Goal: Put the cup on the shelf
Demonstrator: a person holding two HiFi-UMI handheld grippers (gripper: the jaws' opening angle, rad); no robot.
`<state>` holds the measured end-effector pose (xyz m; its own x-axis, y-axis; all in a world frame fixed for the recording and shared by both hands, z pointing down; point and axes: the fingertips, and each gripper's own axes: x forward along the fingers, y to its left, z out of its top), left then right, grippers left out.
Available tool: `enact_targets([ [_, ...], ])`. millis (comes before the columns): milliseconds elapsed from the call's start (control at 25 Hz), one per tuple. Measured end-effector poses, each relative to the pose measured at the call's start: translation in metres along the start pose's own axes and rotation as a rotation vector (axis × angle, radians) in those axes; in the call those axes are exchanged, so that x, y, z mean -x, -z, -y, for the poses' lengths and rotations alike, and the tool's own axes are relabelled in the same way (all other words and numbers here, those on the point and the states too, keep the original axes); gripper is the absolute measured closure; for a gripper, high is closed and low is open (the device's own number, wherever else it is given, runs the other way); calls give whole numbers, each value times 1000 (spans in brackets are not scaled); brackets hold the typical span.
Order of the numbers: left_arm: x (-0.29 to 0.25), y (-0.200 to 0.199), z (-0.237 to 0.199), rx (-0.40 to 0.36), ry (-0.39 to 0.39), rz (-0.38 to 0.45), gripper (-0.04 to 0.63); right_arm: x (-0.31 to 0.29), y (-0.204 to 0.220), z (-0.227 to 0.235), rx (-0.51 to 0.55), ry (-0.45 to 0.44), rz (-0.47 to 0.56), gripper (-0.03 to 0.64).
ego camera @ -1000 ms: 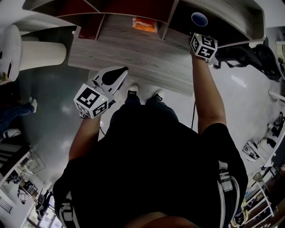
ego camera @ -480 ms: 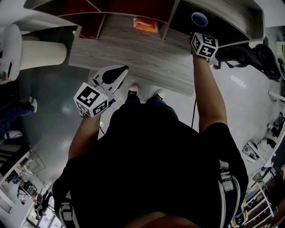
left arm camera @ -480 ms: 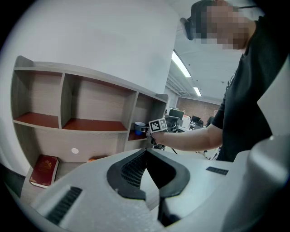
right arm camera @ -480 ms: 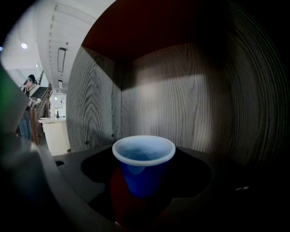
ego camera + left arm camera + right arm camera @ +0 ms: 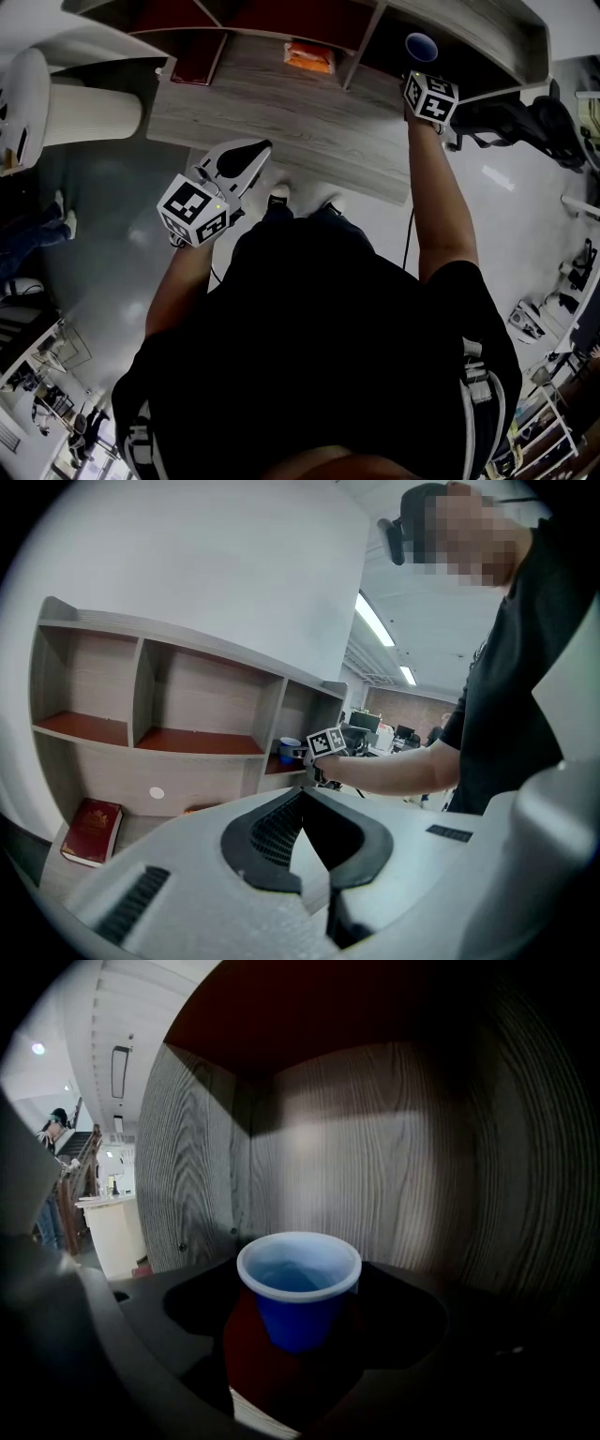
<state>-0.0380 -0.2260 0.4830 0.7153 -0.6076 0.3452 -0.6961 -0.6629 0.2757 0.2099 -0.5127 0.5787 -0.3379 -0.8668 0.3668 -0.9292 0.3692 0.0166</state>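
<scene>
A blue cup [image 5: 298, 1297] stands upright on the dark red floor of the shelf's right compartment [image 5: 319, 1138]. My right gripper [image 5: 300, 1340] reaches into that compartment with the cup between its jaws. The jaws have just been opening, and a dark gap shows on each side of the cup. The head view shows the cup [image 5: 421, 43] just beyond the right gripper [image 5: 419, 66]. My left gripper [image 5: 255, 150] hangs over the desk's near edge with its tips together and nothing in it. The left gripper view shows the left gripper [image 5: 302, 794] and, far off, the cup [image 5: 289, 748].
The wooden shelf [image 5: 206, 667] has several compartments above a grey desk top [image 5: 281, 112]. A red book [image 5: 192, 67] lies at the desk's left and an orange object [image 5: 309, 54] in the middle. A white column [image 5: 89, 112] stands left, a dark chair [image 5: 525, 112] right.
Neither gripper has visibly moved in the head view. Only the picture itself has shifted a little.
</scene>
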Motion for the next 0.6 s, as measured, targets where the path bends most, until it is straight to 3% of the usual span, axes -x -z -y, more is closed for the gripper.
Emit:
enact_targets([
  [600,20,-8,8,-39,51,10,578,63,18,-5,-57,34,-12,239],
])
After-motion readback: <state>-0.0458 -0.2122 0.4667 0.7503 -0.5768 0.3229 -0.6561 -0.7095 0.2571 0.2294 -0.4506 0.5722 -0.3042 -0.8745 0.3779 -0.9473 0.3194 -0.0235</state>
